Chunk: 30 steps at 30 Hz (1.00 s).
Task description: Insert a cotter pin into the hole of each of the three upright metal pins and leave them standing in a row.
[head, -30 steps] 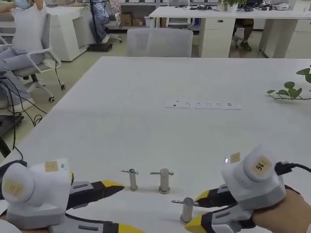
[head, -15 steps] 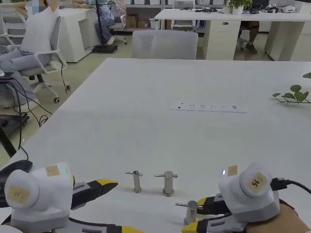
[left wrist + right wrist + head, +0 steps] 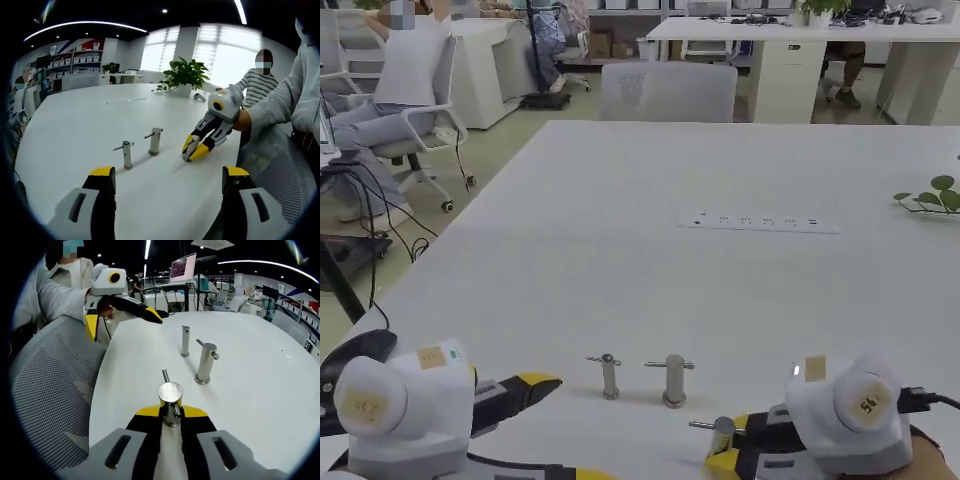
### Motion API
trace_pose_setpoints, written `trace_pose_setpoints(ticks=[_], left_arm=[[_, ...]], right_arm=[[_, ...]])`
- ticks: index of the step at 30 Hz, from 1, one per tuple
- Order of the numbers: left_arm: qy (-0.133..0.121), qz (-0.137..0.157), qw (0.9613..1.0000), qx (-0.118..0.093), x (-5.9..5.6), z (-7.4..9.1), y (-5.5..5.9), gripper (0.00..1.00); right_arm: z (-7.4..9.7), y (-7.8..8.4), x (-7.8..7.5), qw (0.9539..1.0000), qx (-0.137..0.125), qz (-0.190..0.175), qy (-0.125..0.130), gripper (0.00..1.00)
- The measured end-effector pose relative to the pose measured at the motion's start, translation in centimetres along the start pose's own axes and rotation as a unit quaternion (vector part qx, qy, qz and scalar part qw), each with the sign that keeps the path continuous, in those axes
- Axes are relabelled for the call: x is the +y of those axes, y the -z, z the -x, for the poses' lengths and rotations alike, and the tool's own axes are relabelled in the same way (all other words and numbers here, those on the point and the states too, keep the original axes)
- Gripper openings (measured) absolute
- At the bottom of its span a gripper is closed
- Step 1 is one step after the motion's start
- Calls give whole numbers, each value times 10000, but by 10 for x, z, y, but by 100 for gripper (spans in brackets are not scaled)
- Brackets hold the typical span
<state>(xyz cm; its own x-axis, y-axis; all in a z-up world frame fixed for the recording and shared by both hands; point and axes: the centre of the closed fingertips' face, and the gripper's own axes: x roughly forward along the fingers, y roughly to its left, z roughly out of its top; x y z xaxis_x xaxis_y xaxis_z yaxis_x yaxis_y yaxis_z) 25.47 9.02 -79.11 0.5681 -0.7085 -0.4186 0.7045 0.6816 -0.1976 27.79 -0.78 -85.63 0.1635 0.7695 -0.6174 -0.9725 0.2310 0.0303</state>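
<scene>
Head view: on the white table (image 3: 740, 290) the first pin (image 3: 610, 377) and second pin (image 3: 673, 381) stand side by side, cotters through them. Just beside them, your right gripper (image 3: 735, 453) clamps the third pin (image 3: 723, 433). Left gripper view: your left gripper (image 3: 169, 174) gapes, empty. Right gripper view: the jaws pinch the third pin's shank below its cap. It looks like rigid, smooth steel, probably slippery and tippy, so hold it low on the shank.

This is an open-plan office: a long white desk (image 3: 620, 250) with a built-in power strip (image 3: 760, 222), swivel chairs (image 3: 405, 100) on castors, further white desks (image 3: 800, 30) behind, a potted plant (image 3: 184, 75), wall shelving (image 3: 75, 55), a monitor (image 3: 182, 267), strip ceiling lights (image 3: 85, 25) and large blinded windows (image 3: 227, 47)
</scene>
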Motion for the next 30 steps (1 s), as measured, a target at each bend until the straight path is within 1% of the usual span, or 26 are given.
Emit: trace_pose_setpoints(ticks=[3, 10, 13, 21, 27, 30], left_arm=[[-15, 4, 10000, -20, 1, 0, 0, 88], [-51, -18, 10000, 6, 4, 0, 2, 90], [-67, 15, 10000, -8, 5, 0, 2, 90], [-71, 51, 10000, -3, 5, 0, 2, 89], [-73, 34, 10000, 27, 5, 1, 2, 89], [-91, 25, 10000, 24, 6, 1, 3, 88]], right_arm=[[0, -1, 0, 10000, -31, 75, 13, 15], [0, -1, -3, 9998, -42, 172, 19, 13], [2, 0, -8, 9998, -37, 169, 47, 13], [14, -2, -33, 9996, -77, 70, 250, 13], [22, -4, -56, 9991, -103, 44, 409, 13], [24, -4, -63, 9988, -104, 28, 468, 13]])
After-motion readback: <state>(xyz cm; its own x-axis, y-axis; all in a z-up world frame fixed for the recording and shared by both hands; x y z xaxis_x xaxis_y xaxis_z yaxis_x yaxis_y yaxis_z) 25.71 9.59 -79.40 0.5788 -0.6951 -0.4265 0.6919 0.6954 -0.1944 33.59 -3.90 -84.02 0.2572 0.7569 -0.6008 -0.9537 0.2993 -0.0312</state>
